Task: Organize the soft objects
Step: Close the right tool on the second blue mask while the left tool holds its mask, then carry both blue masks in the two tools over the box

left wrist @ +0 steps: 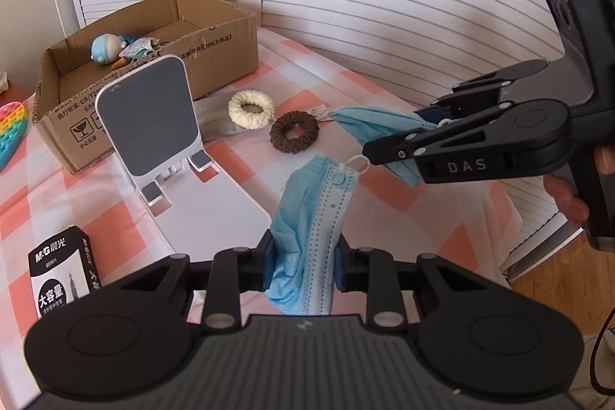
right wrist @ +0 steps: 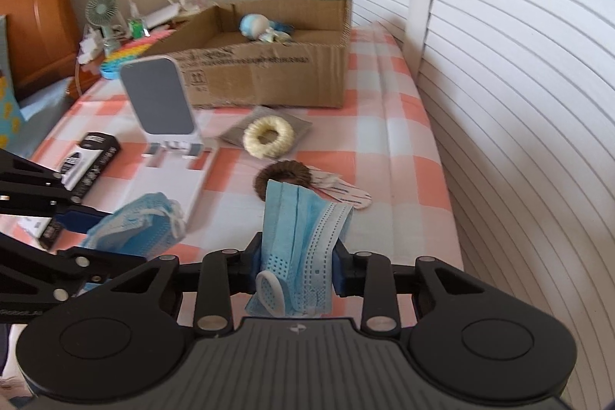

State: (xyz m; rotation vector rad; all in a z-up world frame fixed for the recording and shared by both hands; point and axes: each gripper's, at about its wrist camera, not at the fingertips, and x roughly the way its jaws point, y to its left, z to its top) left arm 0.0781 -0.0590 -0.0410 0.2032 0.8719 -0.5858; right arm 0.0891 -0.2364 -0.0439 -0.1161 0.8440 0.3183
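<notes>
So your left tongs (left wrist: pixel 303 266) and right tongs (right wrist: pixel 296 269) each pinch a face mask (left wrist: pixel 307 218); both scrunchies (left wrist: pixel 251 110) aren't boxed (left wrist: pixel 230 45) yet.

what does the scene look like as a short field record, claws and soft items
left claw: shut on blue face mask
right claw: shut on second blue mask
on checked cloth: cream scrunchie, brown scrunchie, phone stand
cardboard box: open, plush toy inside
</notes>
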